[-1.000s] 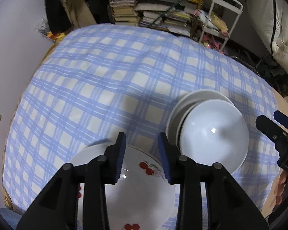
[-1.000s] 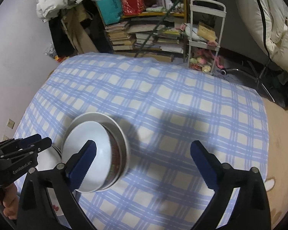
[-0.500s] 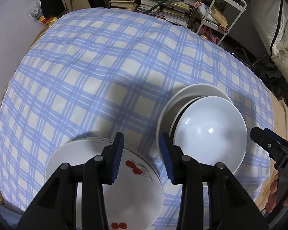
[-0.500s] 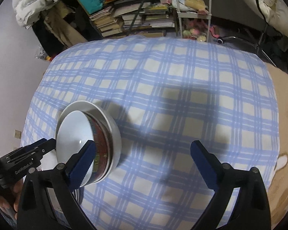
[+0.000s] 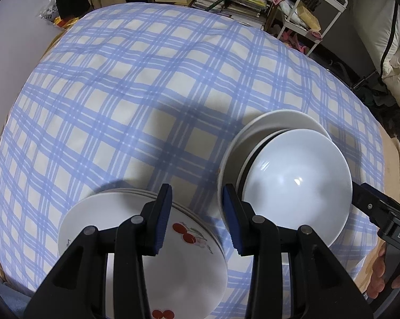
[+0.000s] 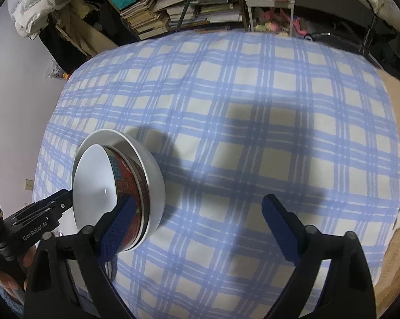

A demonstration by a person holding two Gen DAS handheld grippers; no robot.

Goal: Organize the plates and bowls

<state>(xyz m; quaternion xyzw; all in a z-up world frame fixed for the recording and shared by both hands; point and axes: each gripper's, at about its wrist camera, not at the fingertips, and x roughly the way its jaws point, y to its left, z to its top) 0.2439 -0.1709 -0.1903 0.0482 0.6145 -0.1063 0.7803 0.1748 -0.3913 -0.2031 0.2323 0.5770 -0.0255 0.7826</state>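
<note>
Here both the left hand-held gripper (image 5: 197, 212) and right hand-held gripper (image 6: 197, 228) gape empty beside upward-facing nested bowls (image 5: 295, 183).

Left wrist view: stack of plates (image 5: 99, 228) at lower centre is cut off by the bottom edge, its near half covered by the left gripper (image 5: 197, 218) arms. Plate count cannot be told; only thin rims show at the top. Stack of bowls (image 5: 295, 183): lower bowls mostly hidden under the top one. Right gripper (image 5: 380, 212) clipped by the right edge; lettering on it reads only in part.

Right wrist view: plates at lower left almost wholly hidden behind the gripper arm. Shelf clutter (image 6: 189, 2) along the top is too small to identify.
</note>
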